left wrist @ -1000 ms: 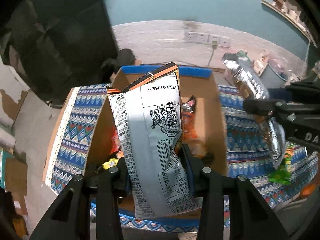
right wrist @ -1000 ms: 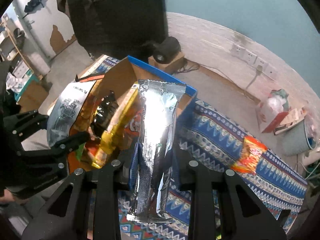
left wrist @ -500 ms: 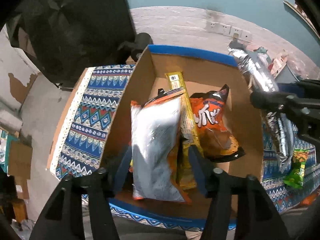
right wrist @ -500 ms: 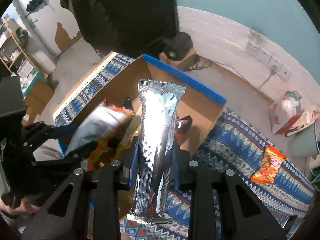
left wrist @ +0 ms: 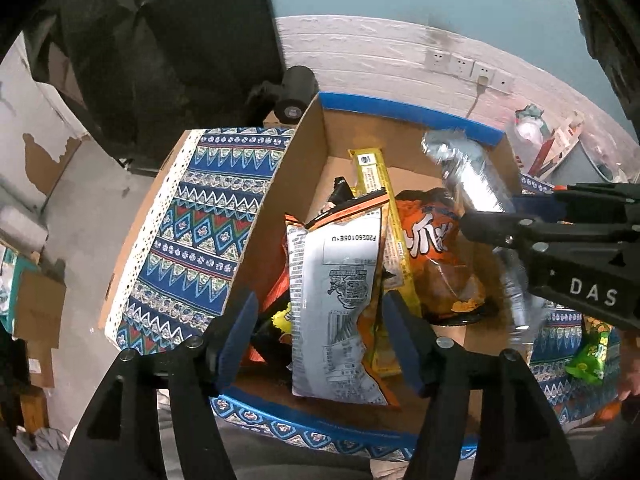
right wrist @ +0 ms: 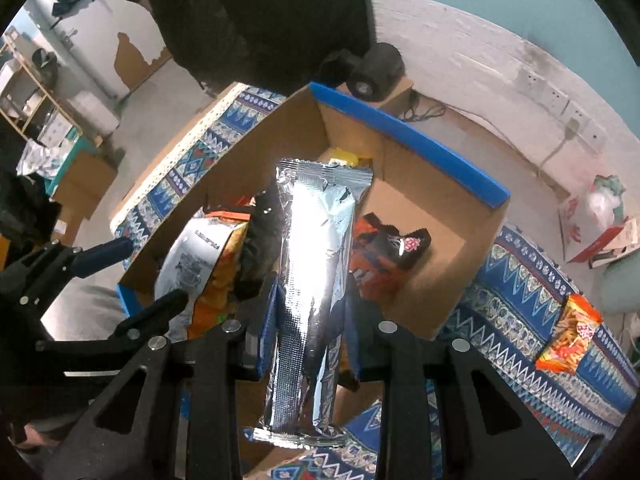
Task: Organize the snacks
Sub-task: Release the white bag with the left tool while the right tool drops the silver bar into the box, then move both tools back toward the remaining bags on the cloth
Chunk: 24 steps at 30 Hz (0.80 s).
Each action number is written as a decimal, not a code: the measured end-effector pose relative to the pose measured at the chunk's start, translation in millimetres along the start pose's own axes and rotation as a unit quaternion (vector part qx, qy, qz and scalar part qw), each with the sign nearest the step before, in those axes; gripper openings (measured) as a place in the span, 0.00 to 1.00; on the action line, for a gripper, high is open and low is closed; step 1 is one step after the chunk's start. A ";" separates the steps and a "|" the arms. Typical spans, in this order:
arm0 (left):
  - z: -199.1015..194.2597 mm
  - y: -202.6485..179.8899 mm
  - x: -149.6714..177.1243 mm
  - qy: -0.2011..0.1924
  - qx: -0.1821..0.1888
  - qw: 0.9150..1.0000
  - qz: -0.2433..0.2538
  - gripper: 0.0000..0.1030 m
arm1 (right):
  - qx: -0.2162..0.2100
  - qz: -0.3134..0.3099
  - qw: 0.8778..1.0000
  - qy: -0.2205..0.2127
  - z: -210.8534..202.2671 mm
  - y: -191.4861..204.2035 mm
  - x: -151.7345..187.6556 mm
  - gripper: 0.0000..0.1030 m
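Note:
A cardboard box with a blue rim [left wrist: 400, 110] [right wrist: 420, 140] stands on the patterned cloth and holds several snack packs. My left gripper [left wrist: 320, 320] is open, its fingers wide on either side of a grey-and-orange chip bag [left wrist: 336, 296] that lies in the box. That bag also shows in the right wrist view [right wrist: 192, 256]. My right gripper [right wrist: 310, 312] is shut on a long silver foil pack [right wrist: 316, 272] and holds it over the box. The silver pack also shows in the left wrist view [left wrist: 472, 176].
An orange chip bag [left wrist: 436, 248] and a long yellow pack [left wrist: 380, 208] lie in the box. An orange snack pack [right wrist: 568, 340] and a green pack [left wrist: 592, 352] lie on the cloth [left wrist: 200, 232] right of the box. A black roll [left wrist: 294, 94] stands behind the box.
My left gripper lowered the grey-and-orange bag into the box and opened, letting it go. My right gripper carried the silver pack from beside the box to over its inside.

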<state>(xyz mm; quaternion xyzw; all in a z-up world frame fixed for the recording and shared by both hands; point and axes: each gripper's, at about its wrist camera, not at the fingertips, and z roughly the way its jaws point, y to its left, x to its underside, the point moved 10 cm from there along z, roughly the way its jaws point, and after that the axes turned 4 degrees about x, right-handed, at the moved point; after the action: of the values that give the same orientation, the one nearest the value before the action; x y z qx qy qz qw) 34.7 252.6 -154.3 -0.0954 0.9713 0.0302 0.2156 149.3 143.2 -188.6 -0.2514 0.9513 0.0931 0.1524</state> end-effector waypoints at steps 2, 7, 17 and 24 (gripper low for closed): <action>-1.2 -4.0 -1.1 0.000 0.004 1.000 0.002 0.64 | 0.009 0.002 1.000 -0.003 -1.1 -2.8 0.5 0.32; -5.3 -17.7 -2.0 -0.006 0.013 1.000 0.017 0.67 | 0.017 0.015 1.000 -0.011 -12.8 -14.2 3.3 0.42; -12.0 -59.6 1.4 -0.012 0.034 0.998 0.056 0.71 | 0.047 0.039 0.998 -0.019 -45.3 -50.3 32.6 0.66; -18.5 -103.1 7.6 -0.015 0.049 0.994 0.101 0.73 | 0.066 0.083 0.994 -0.008 -62.3 -91.4 68.6 0.68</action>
<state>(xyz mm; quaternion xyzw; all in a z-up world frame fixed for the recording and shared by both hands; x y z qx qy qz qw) 40.7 148.3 -142.6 0.0140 0.9729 0.0061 0.2305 123.7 18.2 -162.6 -0.1606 0.9716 0.0443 0.1683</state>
